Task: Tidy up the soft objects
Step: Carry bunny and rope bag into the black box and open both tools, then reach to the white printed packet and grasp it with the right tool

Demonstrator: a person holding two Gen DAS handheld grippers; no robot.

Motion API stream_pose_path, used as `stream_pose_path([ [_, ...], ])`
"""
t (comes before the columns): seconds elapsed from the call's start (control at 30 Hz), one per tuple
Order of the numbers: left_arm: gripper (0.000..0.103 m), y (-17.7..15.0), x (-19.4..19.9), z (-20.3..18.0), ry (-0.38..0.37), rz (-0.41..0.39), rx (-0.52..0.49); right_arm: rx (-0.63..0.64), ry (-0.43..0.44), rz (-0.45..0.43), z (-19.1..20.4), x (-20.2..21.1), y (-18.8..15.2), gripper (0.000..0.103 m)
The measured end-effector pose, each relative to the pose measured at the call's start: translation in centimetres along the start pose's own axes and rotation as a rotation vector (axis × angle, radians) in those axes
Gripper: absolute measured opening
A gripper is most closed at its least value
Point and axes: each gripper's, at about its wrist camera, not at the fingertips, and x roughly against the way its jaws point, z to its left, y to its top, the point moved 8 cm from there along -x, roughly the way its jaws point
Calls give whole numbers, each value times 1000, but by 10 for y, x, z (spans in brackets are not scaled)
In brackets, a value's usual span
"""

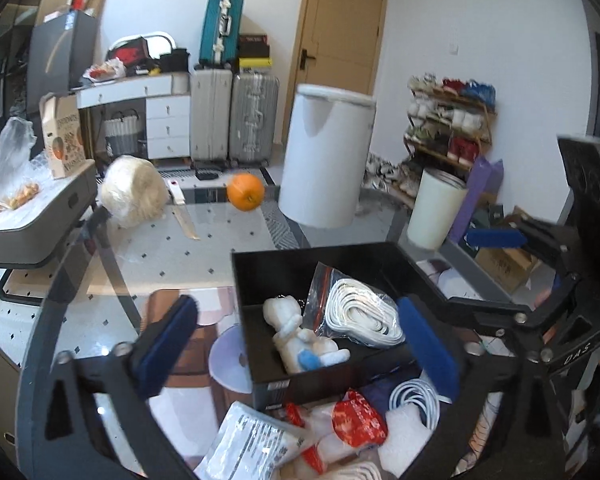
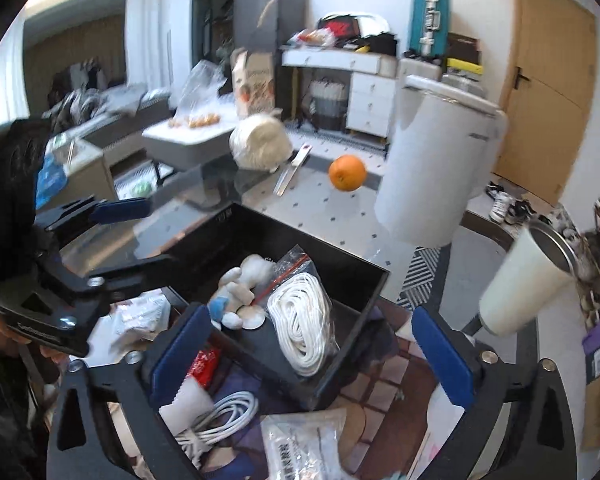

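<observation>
A black box (image 1: pixel 260 276) (image 2: pixel 356 292) on the glass table holds a white plush toy (image 1: pixel 296 336) (image 2: pixel 240 292) and a bagged coil of white rope (image 1: pixel 360 312) (image 2: pixel 300 332). In front of the box lie a white cable coil (image 1: pixel 416 400) (image 2: pixel 220 416), a red packet (image 1: pixel 358 418) (image 2: pixel 204 364), a printed white pouch (image 1: pixel 248 444) (image 2: pixel 304 444) and white foam pieces. My left gripper (image 1: pixel 300 344) is open and empty, hovering over the box's front. My right gripper (image 2: pixel 312 348) is open and empty above the box's near corner. Each gripper shows in the other's view.
An orange (image 1: pixel 245 191) (image 2: pixel 347 173), a knife (image 1: pixel 184 216) (image 2: pixel 290 172) and a wrapped white bundle (image 1: pixel 134 192) (image 2: pixel 260 142) lie farther back on the table. A tall white cylinder (image 1: pixel 326 156) (image 2: pixel 432 160) and a white tumbler (image 1: pixel 436 212) (image 2: pixel 524 280) stand at the right.
</observation>
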Motion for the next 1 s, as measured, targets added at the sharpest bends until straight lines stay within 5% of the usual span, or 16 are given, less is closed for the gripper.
stream_pose_path([
  [0.47,103,-31,66,6,54,-67,15,-177,-24,-69,11,64,-47,102],
  [1.0,103,-71,73,-9,80,-28,-26,-180,-3,-37,17,81,-77,102],
])
